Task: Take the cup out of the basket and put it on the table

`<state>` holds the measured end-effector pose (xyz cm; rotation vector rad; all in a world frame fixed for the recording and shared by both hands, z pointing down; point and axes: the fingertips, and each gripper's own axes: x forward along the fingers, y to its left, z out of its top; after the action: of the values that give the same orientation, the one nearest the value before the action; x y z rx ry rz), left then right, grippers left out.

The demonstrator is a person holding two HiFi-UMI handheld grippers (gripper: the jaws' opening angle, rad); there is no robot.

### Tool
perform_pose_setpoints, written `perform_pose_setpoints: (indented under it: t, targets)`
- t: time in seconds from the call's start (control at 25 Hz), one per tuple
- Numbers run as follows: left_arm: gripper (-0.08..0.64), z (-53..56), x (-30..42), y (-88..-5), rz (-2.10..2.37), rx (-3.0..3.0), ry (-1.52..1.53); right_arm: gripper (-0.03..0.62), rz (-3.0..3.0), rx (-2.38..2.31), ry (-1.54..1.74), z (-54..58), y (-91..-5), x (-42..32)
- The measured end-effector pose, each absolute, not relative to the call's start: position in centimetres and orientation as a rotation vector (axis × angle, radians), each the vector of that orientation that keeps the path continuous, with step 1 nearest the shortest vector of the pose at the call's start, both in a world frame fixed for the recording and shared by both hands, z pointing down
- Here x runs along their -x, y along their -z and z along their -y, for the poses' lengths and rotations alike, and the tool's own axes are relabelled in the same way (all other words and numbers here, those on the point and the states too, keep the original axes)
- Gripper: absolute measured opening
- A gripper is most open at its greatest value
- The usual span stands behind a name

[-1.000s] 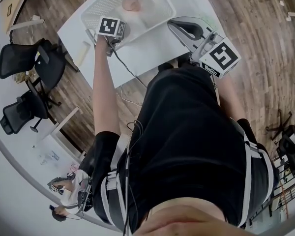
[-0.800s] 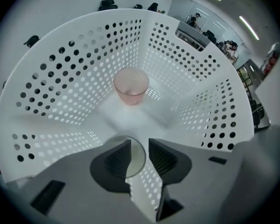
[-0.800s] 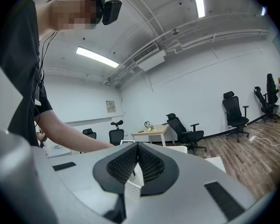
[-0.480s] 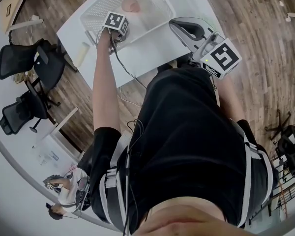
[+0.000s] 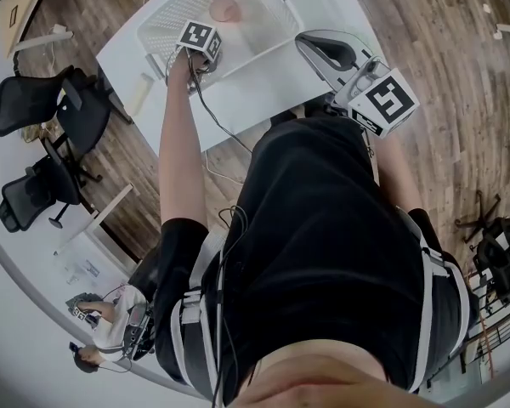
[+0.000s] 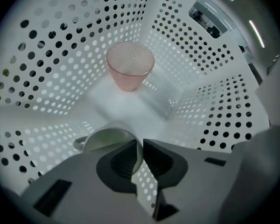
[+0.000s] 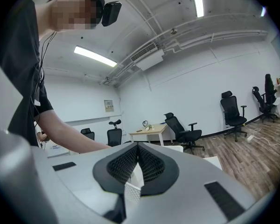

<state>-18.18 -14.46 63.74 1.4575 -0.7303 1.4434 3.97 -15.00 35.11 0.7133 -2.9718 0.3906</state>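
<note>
- Here, the left gripper (image 6: 141, 147) is reaching into the perforated white basket (image 6: 51, 55), and its jaws are closing on the rim of the white cup (image 6: 107, 141).
- The white cup is lying on its side on the basket floor, with its body at ten o'clock from the jaw tips and one wall sitting between the pads.
- A pink cup (image 6: 129, 66) is standing upright at twelve o'clock, well apart.
- The right gripper (image 7: 137, 146) is hovering near the table (image 5: 263, 83) edge with its jaws pressed together, holding nothing.
</note>
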Motion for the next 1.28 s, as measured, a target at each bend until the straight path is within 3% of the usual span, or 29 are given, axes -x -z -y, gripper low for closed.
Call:
perform_pose_setpoints:
  t: [0.84, 1.28]
  targets:
    - [0.038, 14.9, 18.5, -61.6, 0.814, -1.526, -1.444, 0.018, 2.987, -0.689, -0.386, 14.3, -34.6, -3.7]
    - [0.038, 17.2, 16.0, -55.1, 0.94, -1.745, -1.414, 0.018, 3.002, -0.661, -0.359, 12.9, -34.2, -3.5]
